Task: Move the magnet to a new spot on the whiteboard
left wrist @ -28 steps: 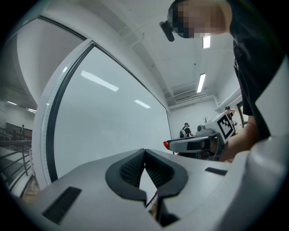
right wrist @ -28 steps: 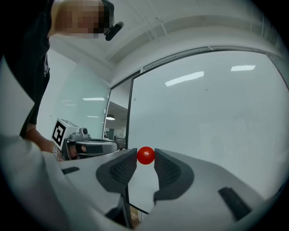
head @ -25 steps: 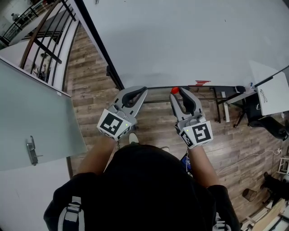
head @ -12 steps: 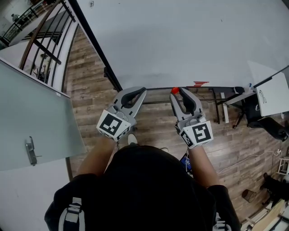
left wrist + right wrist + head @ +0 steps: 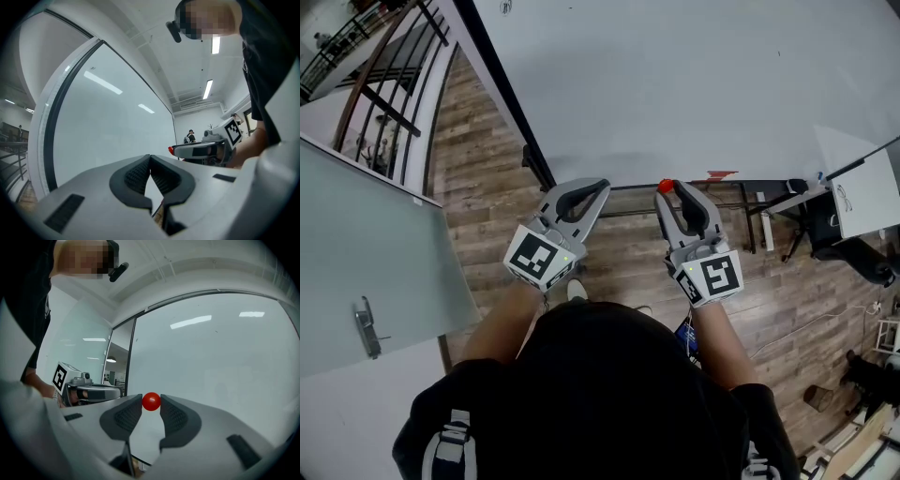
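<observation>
My right gripper (image 5: 151, 402) has its jaws drawn in narrow on the red magnet (image 5: 151, 401), which sits pinched at the very tips between the two ribbed pads. From above, the magnet shows at the whiteboard's (image 5: 694, 84) lower edge, towards its left end. Whether it touches the white surface I cannot tell. My left gripper (image 5: 150, 157) has its jaws brought together, tips meeting, with nothing between them. It points at the same lower edge, just beside the board's dark left frame (image 5: 502, 89), level with the right gripper and a little apart from it. Both are held out in front of me over the wooden floor (image 5: 487, 206).
</observation>
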A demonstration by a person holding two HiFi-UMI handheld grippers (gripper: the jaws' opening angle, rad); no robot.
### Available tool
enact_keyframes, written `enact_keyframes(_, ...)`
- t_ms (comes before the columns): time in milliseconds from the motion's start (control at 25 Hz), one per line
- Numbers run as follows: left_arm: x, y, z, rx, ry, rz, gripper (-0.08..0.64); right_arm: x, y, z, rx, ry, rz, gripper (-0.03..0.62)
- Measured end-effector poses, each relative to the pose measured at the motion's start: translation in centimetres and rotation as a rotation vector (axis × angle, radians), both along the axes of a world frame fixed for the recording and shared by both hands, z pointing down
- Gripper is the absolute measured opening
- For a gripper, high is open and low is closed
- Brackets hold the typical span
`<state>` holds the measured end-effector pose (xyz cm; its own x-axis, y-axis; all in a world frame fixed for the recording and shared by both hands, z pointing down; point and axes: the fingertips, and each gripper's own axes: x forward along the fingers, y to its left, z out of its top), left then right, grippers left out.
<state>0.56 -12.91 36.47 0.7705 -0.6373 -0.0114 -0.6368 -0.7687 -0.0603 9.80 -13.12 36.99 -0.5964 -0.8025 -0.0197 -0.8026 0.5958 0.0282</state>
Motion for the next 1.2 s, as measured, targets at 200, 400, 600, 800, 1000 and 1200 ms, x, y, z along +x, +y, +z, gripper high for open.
enact_keyframes(200,-1.9,-0.9,0.4,-0.003,-0.01,0.046,0.005,-2.7,-1.2,0.3,0.0,0.013,0.03,0.117)
enact_keyframes(400,-3.5,-1.9,1.6,-0.008,-0.021,0.087,0.005,-5.2,-2.8,1.7,-0.011,0.039,0.072,0.117)
enact_keyframes(600,-5.1,-2.6,3.5,-0.017,-0.027,0.114,0.005,-7.1,-3.8,3.6,-0.012,0.058,0.104,0.117)
enact_keyframes(800,-7.2,-3.7,5.9,-0.009,-0.026,0.087,0.005,-9.4,-4.8,5.8,0.004,0.11,0.129,0.117)
enact_keyframes(1000,-9.1,-4.9,8.6,-0.029,-0.023,0.031,0.005,-11.2,-6.2,8.5,-0.005,0.142,0.142,0.117)
enact_keyframes(1200,-10.6,-6.2,11.0,-0.065,-0.017,-0.014,0.005,-12.6,-8.1,11.1,-0.035,0.149,0.153,0.118)
